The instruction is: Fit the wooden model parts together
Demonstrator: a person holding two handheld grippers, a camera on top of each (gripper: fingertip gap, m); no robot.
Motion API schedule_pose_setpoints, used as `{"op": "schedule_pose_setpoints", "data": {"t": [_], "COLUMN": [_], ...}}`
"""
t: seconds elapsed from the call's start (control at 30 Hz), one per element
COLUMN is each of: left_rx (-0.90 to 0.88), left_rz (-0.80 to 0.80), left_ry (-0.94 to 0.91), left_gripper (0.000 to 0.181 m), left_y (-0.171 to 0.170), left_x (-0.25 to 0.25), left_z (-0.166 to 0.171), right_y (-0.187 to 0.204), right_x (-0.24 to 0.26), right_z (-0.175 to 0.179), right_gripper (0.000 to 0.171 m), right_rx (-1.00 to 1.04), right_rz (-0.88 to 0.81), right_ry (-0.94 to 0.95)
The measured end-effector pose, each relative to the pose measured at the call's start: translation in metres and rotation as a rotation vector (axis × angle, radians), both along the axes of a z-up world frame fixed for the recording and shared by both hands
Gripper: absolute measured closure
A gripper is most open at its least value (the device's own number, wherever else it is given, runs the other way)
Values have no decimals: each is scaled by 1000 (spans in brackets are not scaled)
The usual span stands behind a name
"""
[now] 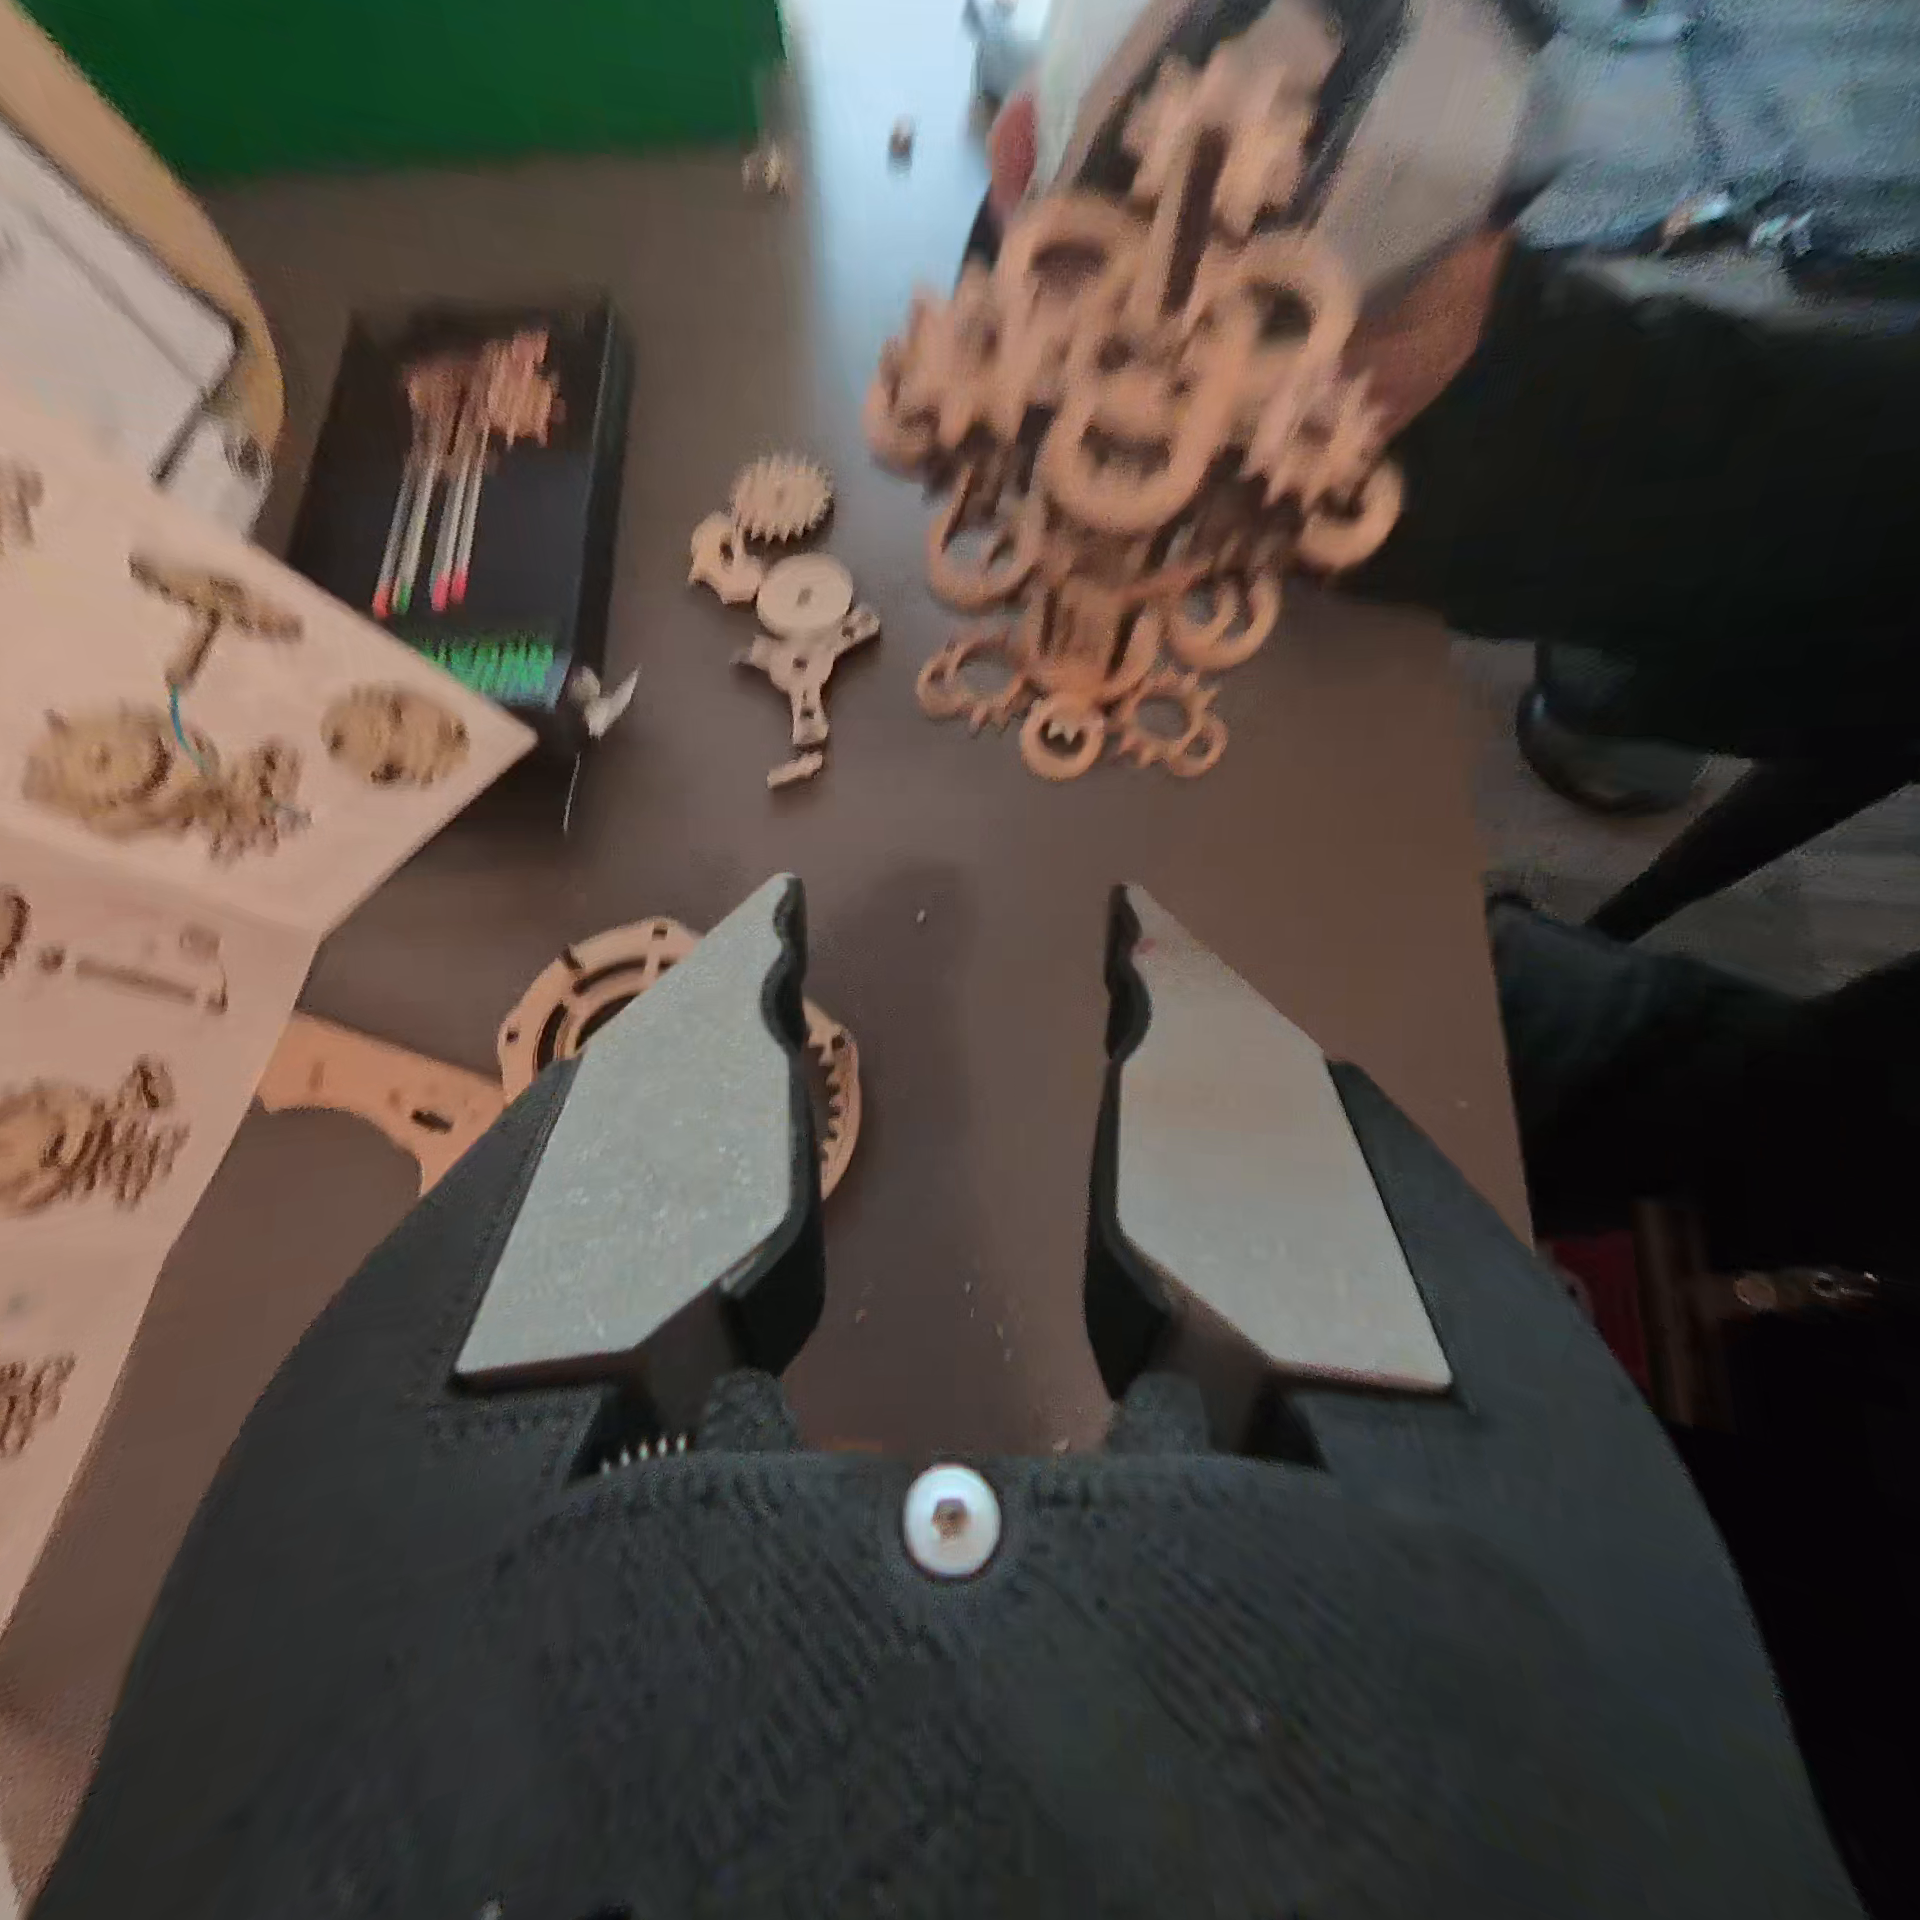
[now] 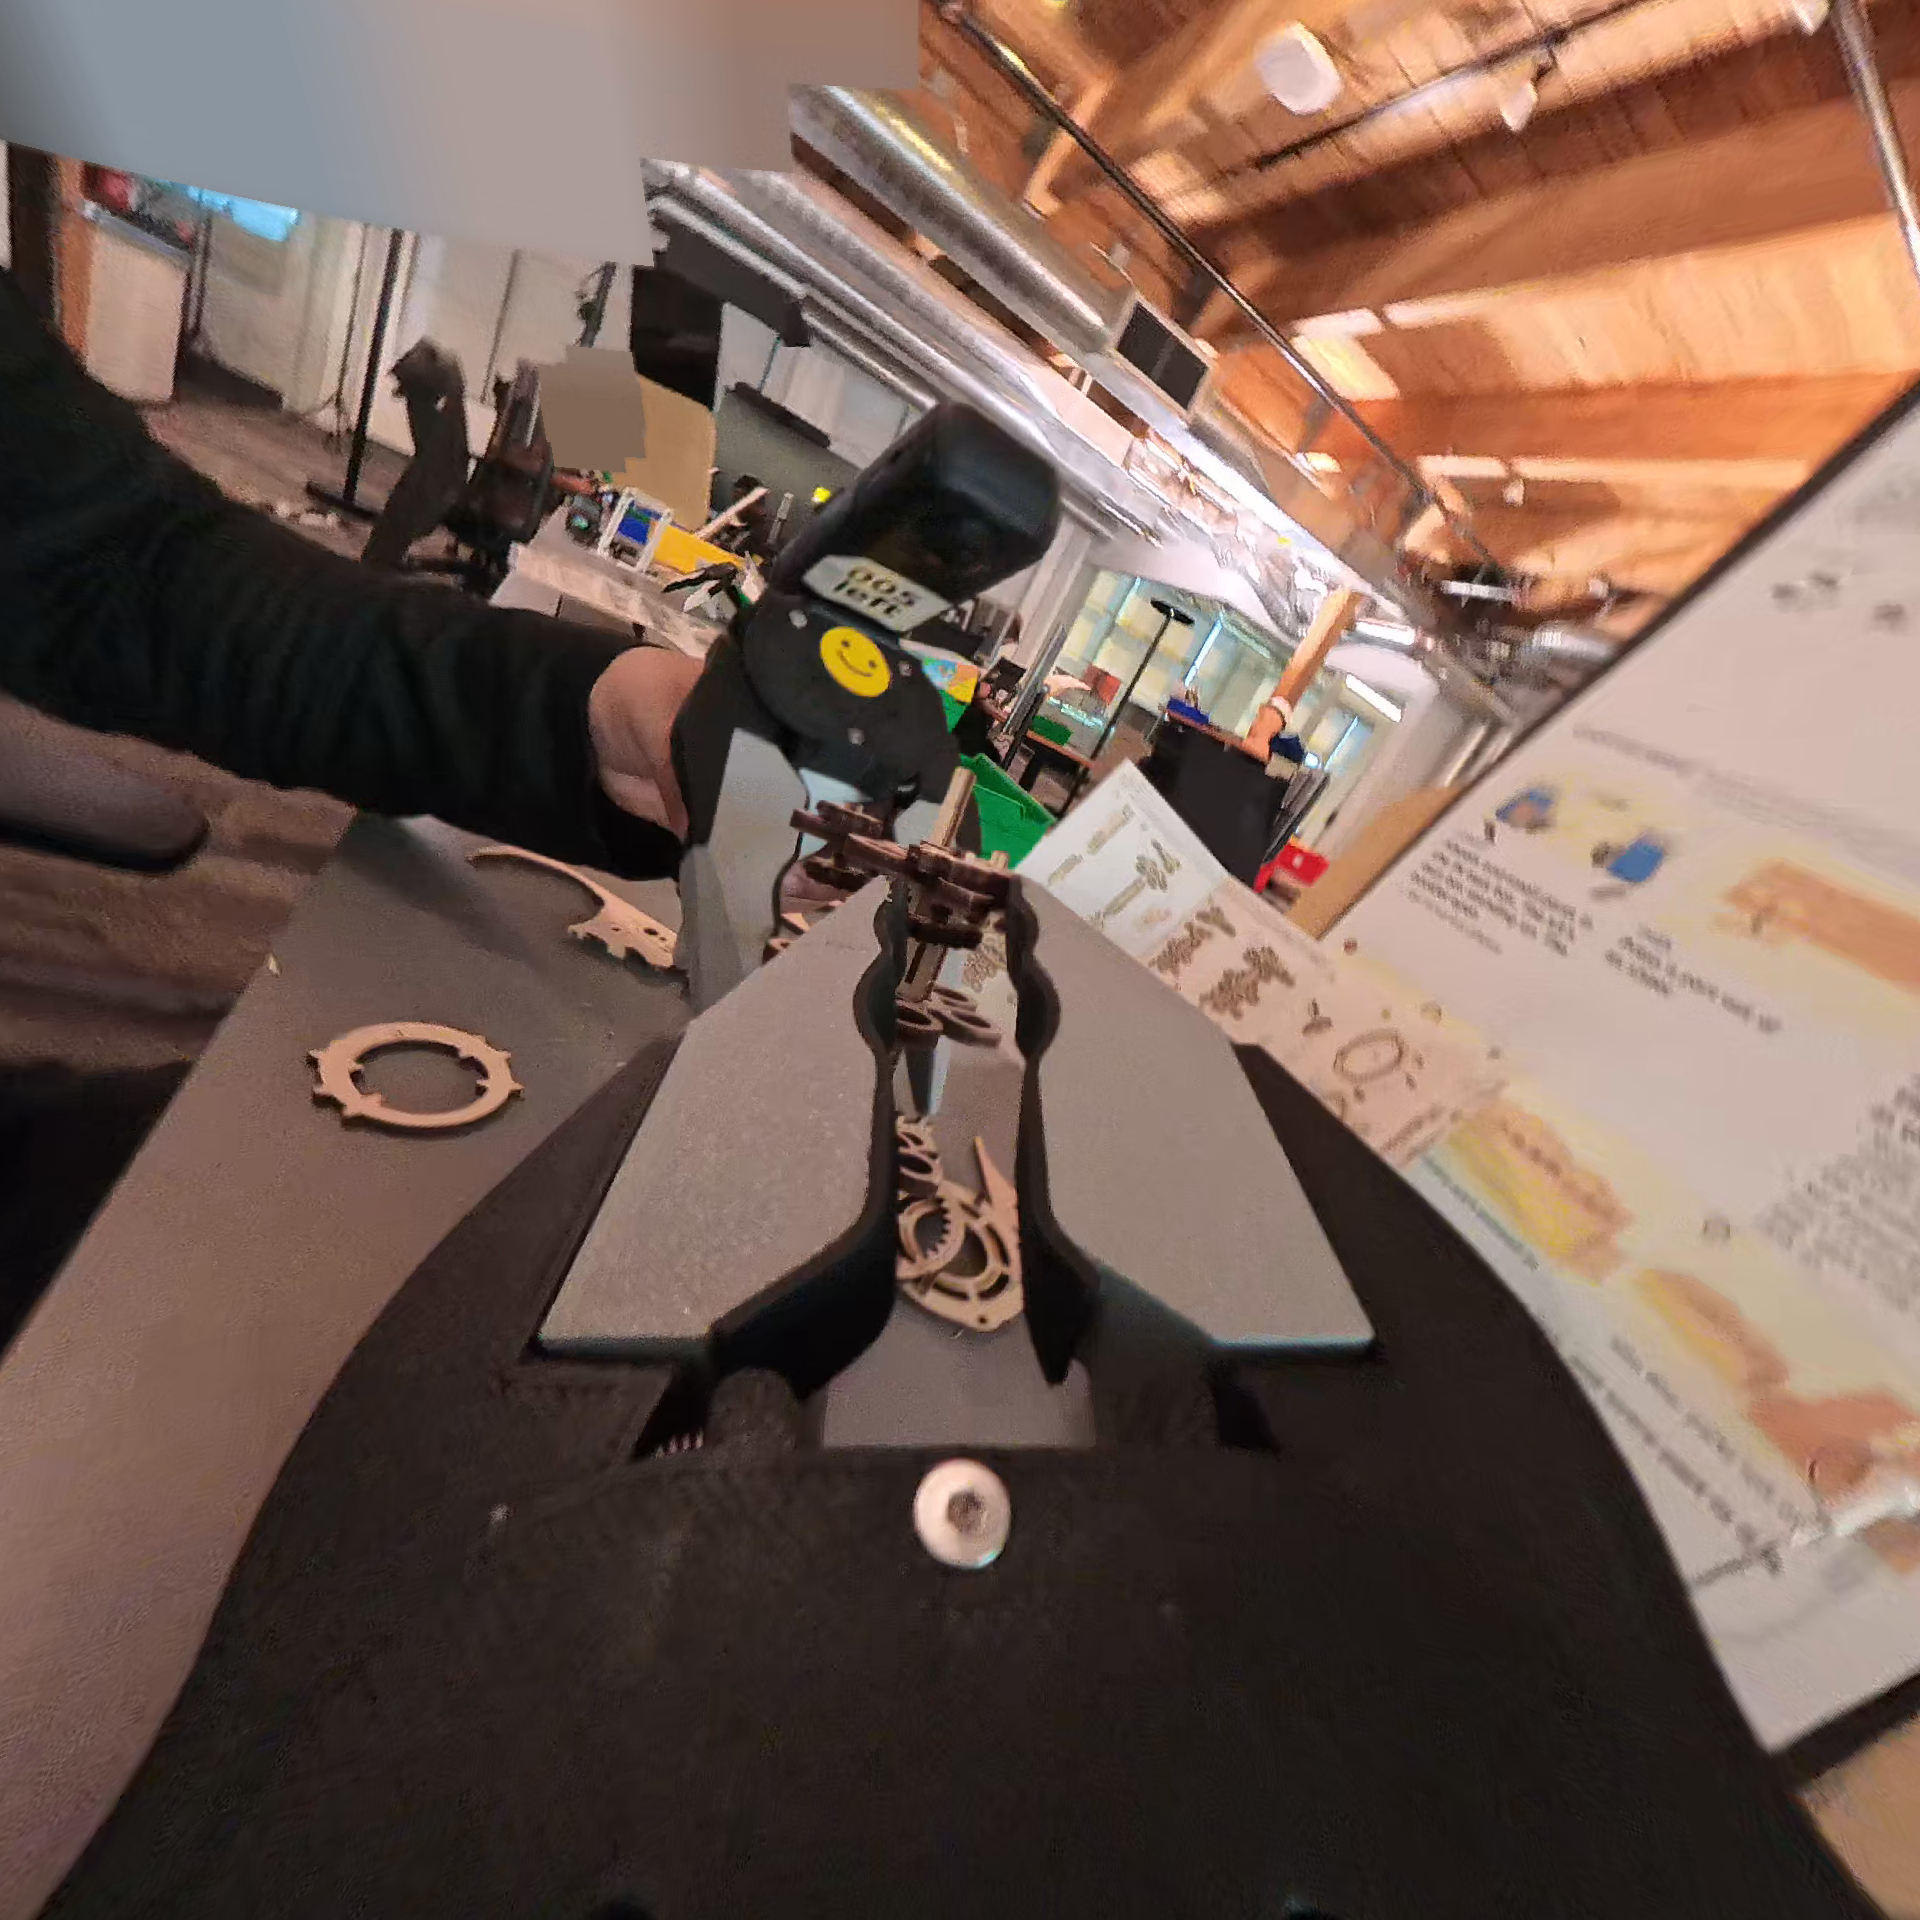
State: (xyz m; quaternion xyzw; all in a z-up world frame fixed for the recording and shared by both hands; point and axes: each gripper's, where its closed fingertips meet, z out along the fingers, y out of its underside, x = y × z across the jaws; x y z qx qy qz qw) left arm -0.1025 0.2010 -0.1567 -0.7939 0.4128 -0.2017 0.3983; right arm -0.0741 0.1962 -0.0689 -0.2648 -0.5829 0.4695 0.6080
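Note:
My right gripper (image 2: 945, 914) is shut on a wooden gear assembly (image 2: 920, 868) with a shaft and holds it above the table. The same assembly (image 1: 1122, 416) shows large and blurred at the upper right of the left wrist view. My left gripper (image 1: 956, 935) is open and empty, low over the dark table (image 1: 1039, 821); it also shows in the right wrist view (image 2: 831, 707), held by a hand. A round wooden ring gear part (image 1: 623, 966) lies partly under its left finger. A small wooden gear sub-assembly (image 1: 790, 603) lies farther ahead.
A black box (image 1: 468, 499) with sticks and wooden bits stands at the left. Instruction sheets (image 1: 156, 831) cover the left side and also show in the right wrist view (image 2: 1558, 1039). A loose wooden ring (image 2: 416, 1070) and another flat piece (image 2: 623, 925) lie on the table. The small wooden gear sub-assembly (image 1: 790, 603) lies around 15 centimeters away from my left fingertips.

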Motion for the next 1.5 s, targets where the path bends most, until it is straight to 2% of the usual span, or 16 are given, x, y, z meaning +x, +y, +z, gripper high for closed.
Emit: {"op": "schedule_pose_setpoints", "data": {"t": [0.03,0.17,0.23,0.3,0.4,0.5,0.57,0.7,0.83,0.93,1.03,1.5], "left_rx": [38,94,128,199,297,251,232,325,414,419,463,432], "left_rz": [-18,-118,-158,-221,-253,-296,-288,-266,-249,-238,-236,-240], "left_ry": [-26,-134,-145,-145,-140,-238,-266,-215,-111,-117,-139,-159], "left_gripper": [124,125,131,145,142,134,137,141,158,162,179,177], "left_y": [0,-12,-18,-27,-31,-41,-42,-38,-32,-32,-34,-36], "left_x": [4,13,14,17,20,24,24,22,18,15,12,11], "left_z": [6,14,14,16,19,22,25,26,16,18,28,26], "right_y": [-6,-24,-28,-31,-36,-36,-37,-44,-49,-48,-44,-42], "right_x": [-3,-14,-16,-15,-10,-6,-5,-5,-8,-8,-5,-7], "right_z": [-2,-13,-14,-15,-15,-16,-16,-17,-24,-25,-23,-24], "right_gripper": [157,156,157,157,158,158,158,159,161,161,160,160], "right_rx": [45,121,130,133,144,153,162,189,228,227,218,210], "right_rz": [17,91,106,125,161,175,183,213,224,221,211,202], "right_ry": [7,-27,-24,-23,-12,-13,-10,-6,-35,-37,-28,-36]}}
